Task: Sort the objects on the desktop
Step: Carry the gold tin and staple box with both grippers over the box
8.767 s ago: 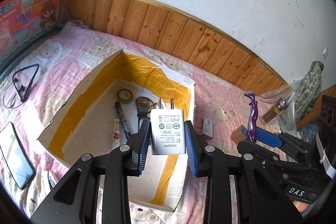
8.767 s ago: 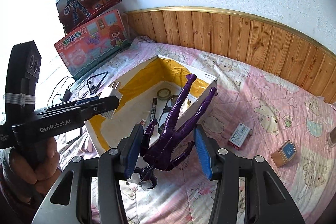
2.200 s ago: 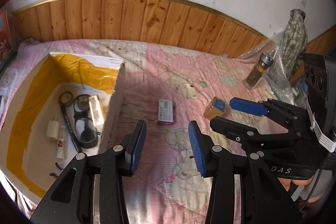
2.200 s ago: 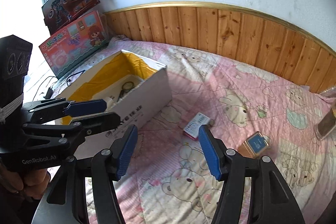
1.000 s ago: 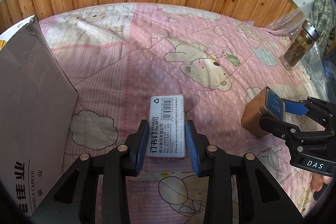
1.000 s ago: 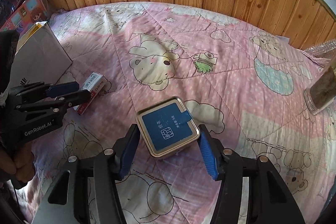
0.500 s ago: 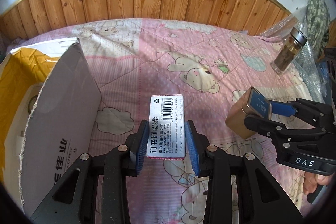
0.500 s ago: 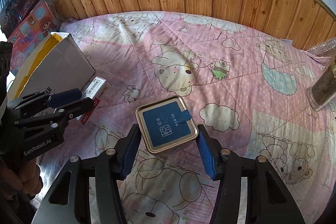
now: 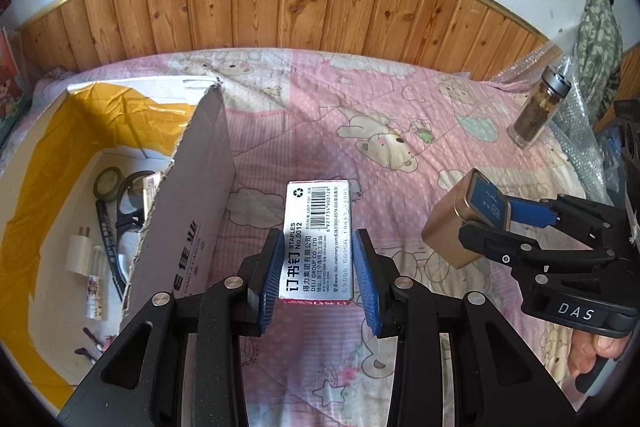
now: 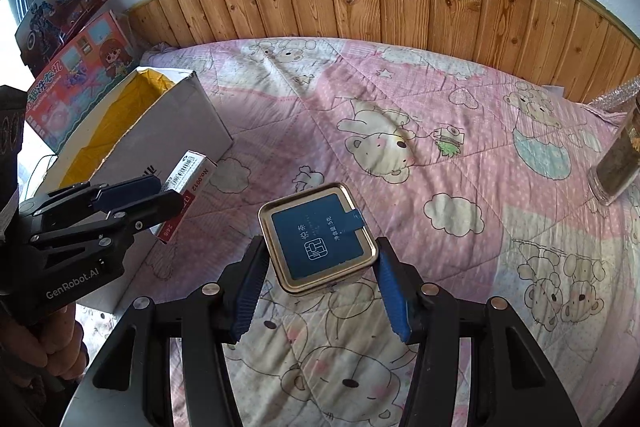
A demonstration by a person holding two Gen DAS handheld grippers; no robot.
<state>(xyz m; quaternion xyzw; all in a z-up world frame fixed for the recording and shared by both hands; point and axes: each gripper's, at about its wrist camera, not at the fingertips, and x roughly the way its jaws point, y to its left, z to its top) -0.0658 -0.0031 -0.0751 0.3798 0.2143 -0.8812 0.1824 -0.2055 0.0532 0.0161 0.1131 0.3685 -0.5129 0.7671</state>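
Observation:
My left gripper (image 9: pixel 319 275) is shut on a white staples box (image 9: pixel 318 243) with a barcode, held above the pink quilt. The same box (image 10: pixel 188 183) shows in the right wrist view between the left gripper's fingers (image 10: pixel 132 195). My right gripper (image 10: pixel 320 285) is shut on a gold square tin (image 10: pixel 318 237) with a dark blue lid, also lifted off the quilt; the tin (image 9: pixel 464 219) appears at the right in the left wrist view. To the left stands an open cardboard box (image 9: pixel 192 211) with yellow tape inside, holding a charger (image 9: pixel 80 251), glasses, a pen and tape roll.
A glass jar (image 9: pixel 538 115) stands at the far right beside bubble wrap and a camouflage cloth (image 9: pixel 596 43). Wooden panelling (image 9: pixel 300 3) runs along the back. Toy boxes (image 10: pixel 76 79) lean against the wall at the left. A hand (image 9: pixel 592 351) holds the right gripper's handle.
Both grippers have lifted their objects off the quilt and drawn back and leftward; the cardboard box's inside has come into the left wrist view.

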